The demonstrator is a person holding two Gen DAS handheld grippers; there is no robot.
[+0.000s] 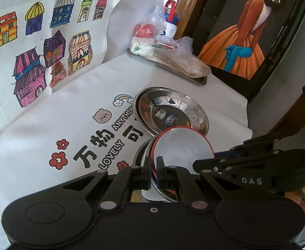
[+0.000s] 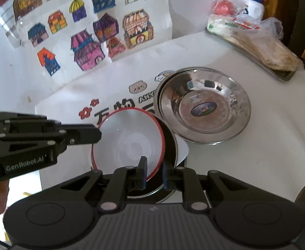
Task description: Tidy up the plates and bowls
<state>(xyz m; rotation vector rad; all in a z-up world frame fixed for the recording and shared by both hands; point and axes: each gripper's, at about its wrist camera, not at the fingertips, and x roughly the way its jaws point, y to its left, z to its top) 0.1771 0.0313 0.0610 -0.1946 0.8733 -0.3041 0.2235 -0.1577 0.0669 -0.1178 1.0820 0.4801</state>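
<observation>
Tabletop (image 2: pixel 246 166): covered in white cloth with printed flowers and lettering; its near right edge curves off at the lower right of the right wrist view, and bare cloth lies open right of the dishes.
Back edge: paper sheets (image 1: pixel 37 41) with coloured house drawings stand along the upper left.
Far corner: a metal tray (image 2: pixel 281 74) with bagged food sits at the upper right, well apart from the dishes.
Right side: a dark framed painting (image 1: pixel 242 31) stands at the upper right of the left wrist view, beyond the tabletop's edge.
Red-rimmed bowl (image 2: pixel 129 141): white inside, at picture centre, tilted, nested in a dark metal-rimmed bowl (image 2: pixel 170 145).
Bowl axis: its mouth faces up and toward the right wrist camera; round, so no long axis.
Steel plates (image 2: pixel 204 106): a stack just beyond and right of the bowls, lying flat, overlapping the lettering.
Left gripper (image 1: pixel 153 170): jaws closed on the red-rimmed bowl's rim, at its left side in the right wrist view.
Right gripper (image 2: pixel 155 171): jaws slightly apart, straddling the near rims of both bowls; the pads do not visibly press.
</observation>
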